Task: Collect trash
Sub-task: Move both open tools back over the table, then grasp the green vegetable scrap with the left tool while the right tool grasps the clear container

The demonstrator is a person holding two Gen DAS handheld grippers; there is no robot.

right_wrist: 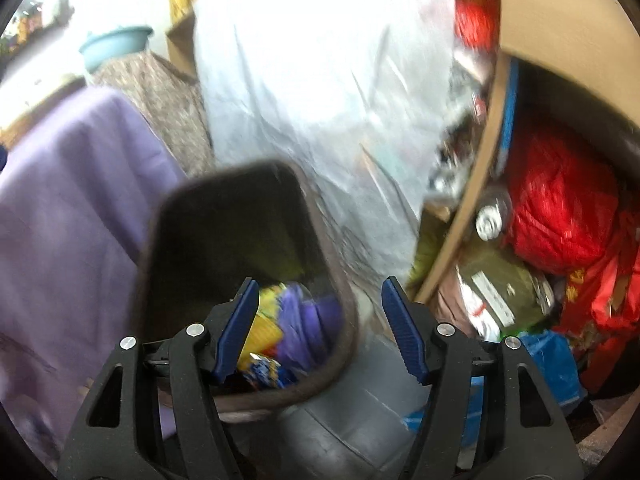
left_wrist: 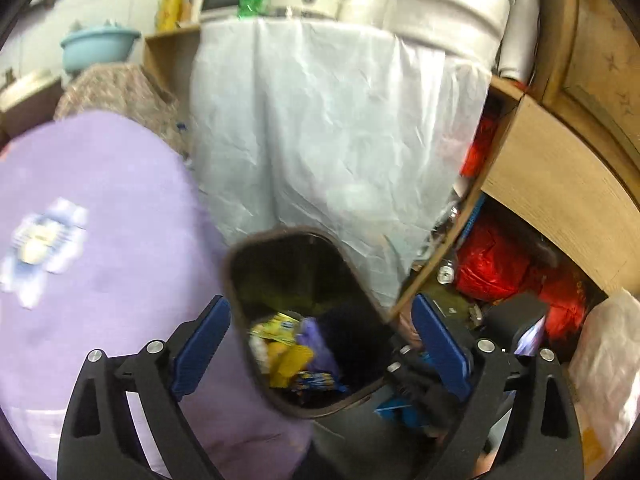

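Observation:
A dark trash bin (left_wrist: 240,280) stands on the floor below both grippers; it also shows in the right wrist view (right_wrist: 160,216). Inside lie yellow, purple and blue wrappers (left_wrist: 292,352), also seen in the right wrist view (right_wrist: 288,328). My left gripper (left_wrist: 320,344) is open and empty above the bin's mouth. My right gripper (right_wrist: 320,328) is open and empty over the bin's right rim. The other gripper's black body (left_wrist: 432,392) shows low at the right in the left wrist view.
A purple cloth (left_wrist: 100,240) covers something at the left. A white plastic sheet (left_wrist: 328,128) hangs behind the bin. A wooden shelf (left_wrist: 552,184) at the right holds red bags (right_wrist: 560,208) and clutter. A grey container (right_wrist: 352,412) sits by the bin.

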